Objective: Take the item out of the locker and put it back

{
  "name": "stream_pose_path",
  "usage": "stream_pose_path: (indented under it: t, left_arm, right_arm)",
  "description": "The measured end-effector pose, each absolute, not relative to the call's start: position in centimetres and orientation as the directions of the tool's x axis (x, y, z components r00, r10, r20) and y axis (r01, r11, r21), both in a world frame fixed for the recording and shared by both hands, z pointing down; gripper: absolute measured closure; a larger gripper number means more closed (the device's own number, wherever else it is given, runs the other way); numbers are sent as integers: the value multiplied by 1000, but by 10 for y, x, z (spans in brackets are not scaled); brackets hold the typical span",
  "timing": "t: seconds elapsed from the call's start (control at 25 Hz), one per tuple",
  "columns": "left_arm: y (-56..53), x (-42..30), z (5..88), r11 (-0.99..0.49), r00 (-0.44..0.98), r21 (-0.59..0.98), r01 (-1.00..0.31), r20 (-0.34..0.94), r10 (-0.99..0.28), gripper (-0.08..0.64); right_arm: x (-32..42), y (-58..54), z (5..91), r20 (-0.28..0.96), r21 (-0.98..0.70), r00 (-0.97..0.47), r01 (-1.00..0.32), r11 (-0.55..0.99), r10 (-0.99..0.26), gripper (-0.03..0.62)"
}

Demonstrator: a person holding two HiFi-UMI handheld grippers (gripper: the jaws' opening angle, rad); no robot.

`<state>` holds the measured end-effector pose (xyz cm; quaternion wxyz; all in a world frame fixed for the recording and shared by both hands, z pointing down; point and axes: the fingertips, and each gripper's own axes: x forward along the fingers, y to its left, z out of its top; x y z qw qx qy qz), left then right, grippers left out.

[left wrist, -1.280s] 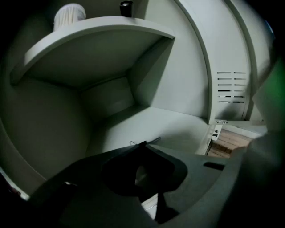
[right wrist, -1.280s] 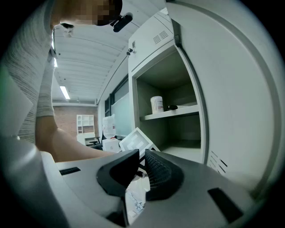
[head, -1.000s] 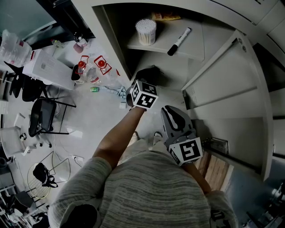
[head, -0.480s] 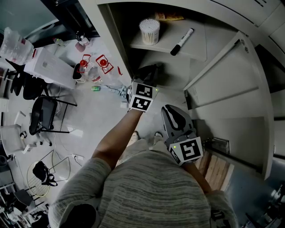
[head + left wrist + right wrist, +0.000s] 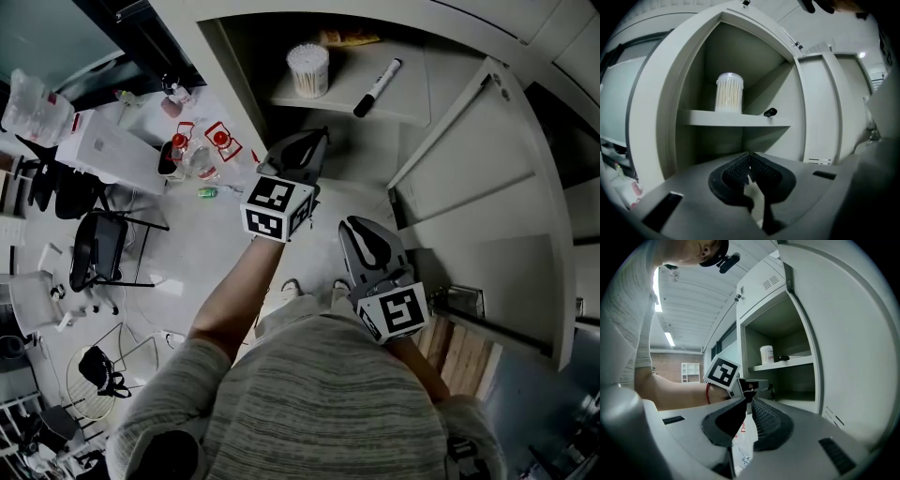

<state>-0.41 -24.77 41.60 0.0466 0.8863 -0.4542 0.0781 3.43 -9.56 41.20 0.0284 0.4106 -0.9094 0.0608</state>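
The left tool (image 5: 300,142), shut and empty, could knock over the swab jar (image 5: 307,67) reaching in; the right tool (image 5: 749,404) pinches a thin packet (image 5: 743,446).

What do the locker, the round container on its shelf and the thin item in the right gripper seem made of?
Locker: likely painted sheet metal; flat, matte pale grey panels with thin folded edges.
Round container: apparently clear plastic; pale sticks show through its wall.
Thin item: white paper or plastic film, hard to tell; flat, with red print.
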Motion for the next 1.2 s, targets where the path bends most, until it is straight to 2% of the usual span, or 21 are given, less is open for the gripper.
stream_pose_path:
  t: [0.56, 0.92, 1.2]
  left_arm:
    - [-237, -8, 397, -629, 624, 24, -777, 166, -764, 546]
    - [-243, 6, 429, -644, 631, 28, -764, 240, -738, 546]
    - [-251, 21, 462, -663, 614, -56, -747, 326, -719, 546]
  right_arm:
    - [30, -99, 406, 69, -89, -667, -744, 662, -741, 537]
    - [35, -99, 413, 89, -97, -659, -752, 652, -747, 537]
    - [38, -98, 416, 98, -98, -658, -753, 651, -747, 537]
